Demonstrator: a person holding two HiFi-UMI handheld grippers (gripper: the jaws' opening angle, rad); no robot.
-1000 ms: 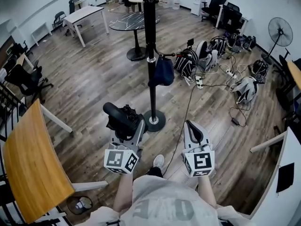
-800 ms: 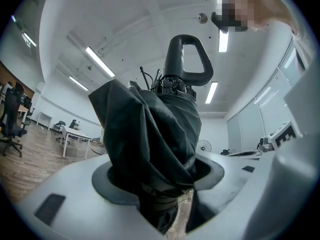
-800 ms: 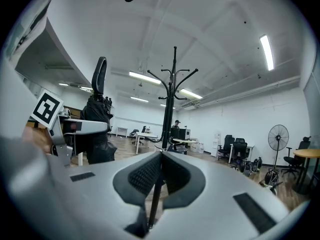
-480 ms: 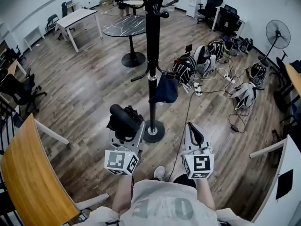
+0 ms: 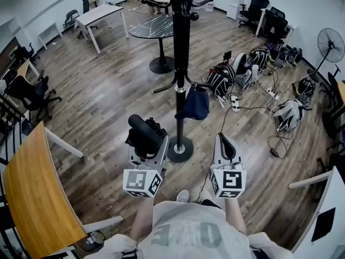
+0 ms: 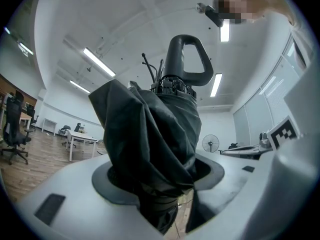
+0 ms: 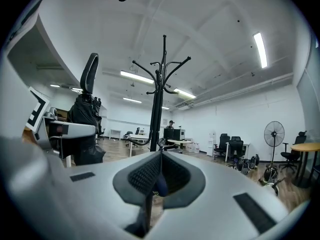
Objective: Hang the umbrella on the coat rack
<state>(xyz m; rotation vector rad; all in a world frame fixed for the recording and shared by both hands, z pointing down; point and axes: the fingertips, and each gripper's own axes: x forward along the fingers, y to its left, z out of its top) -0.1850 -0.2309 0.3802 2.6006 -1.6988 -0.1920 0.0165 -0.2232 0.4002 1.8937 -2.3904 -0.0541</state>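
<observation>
A folded black umbrella (image 5: 143,134) stands upright in my left gripper (image 5: 147,146), which is shut on its bunched fabric. In the left gripper view the umbrella (image 6: 150,139) fills the gap between the jaws, with its looped handle (image 6: 186,59) on top. The black coat rack (image 5: 181,63) rises just ahead, its round base (image 5: 180,149) between the two grippers. A dark blue bag (image 5: 194,104) hangs on a low hook. My right gripper (image 5: 223,144) is shut and empty. In the right gripper view the coat rack (image 7: 159,94) stands ahead and the umbrella (image 7: 85,119) shows at the left.
A wooden table (image 5: 32,193) lies at my left. Backpacks and cables (image 5: 242,77) litter the floor right of the rack. A round dark table (image 5: 161,28) and a white table (image 5: 102,15) stand behind it. A fan (image 5: 330,39) stands far right.
I have come closer to the coat rack, and its base now sits nearer to both grippers. The left gripper's hold on the umbrella is the same.
</observation>
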